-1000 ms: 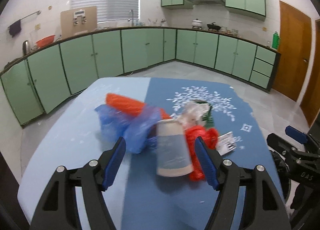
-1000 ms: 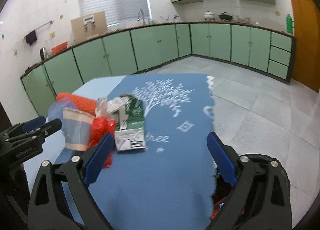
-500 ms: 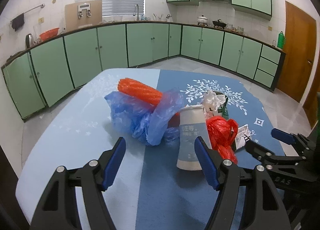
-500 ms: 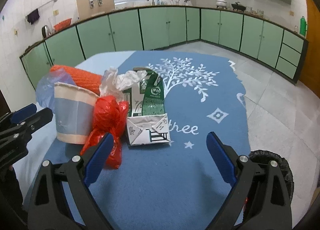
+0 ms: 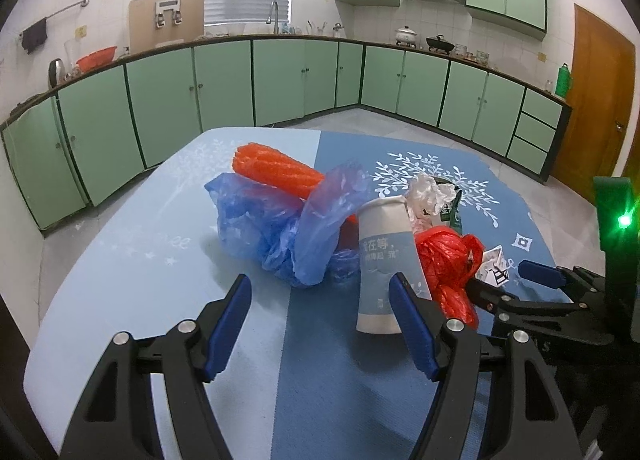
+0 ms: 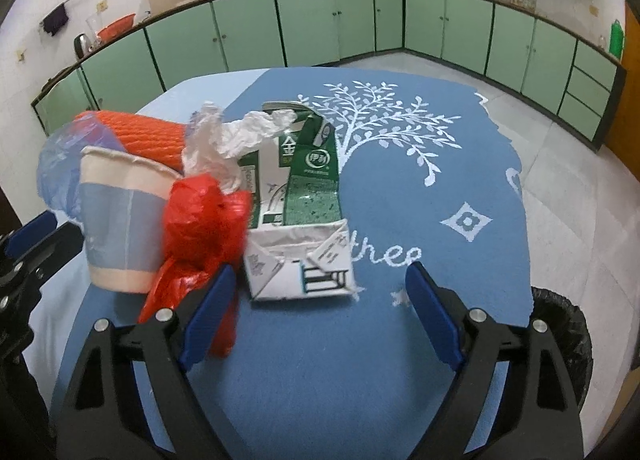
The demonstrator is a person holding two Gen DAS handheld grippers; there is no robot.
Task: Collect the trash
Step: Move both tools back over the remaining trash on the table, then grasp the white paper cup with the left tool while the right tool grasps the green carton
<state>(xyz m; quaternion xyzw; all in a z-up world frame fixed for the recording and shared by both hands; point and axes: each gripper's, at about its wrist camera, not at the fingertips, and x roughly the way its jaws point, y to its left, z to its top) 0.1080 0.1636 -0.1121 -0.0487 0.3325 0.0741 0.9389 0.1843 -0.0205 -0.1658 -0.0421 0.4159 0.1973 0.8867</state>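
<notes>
right wrist alone shows black-lined bin (image 6: 568, 324).

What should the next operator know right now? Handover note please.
Left gripper: open, empty, short of the crumpled blue plastic bag and the upside-down blue-and-white paper cup.
Right gripper: empty, fingers closing, the flattened green-and-white milk carton just ahead of them.
Crumpled red plastic bag, orange ribbed roll and white crumpled wrapper are piled with them on the blue tablecloth.
Black-lined bin beside the table.
Done: no item picked up yet. Left: all of it.
</notes>
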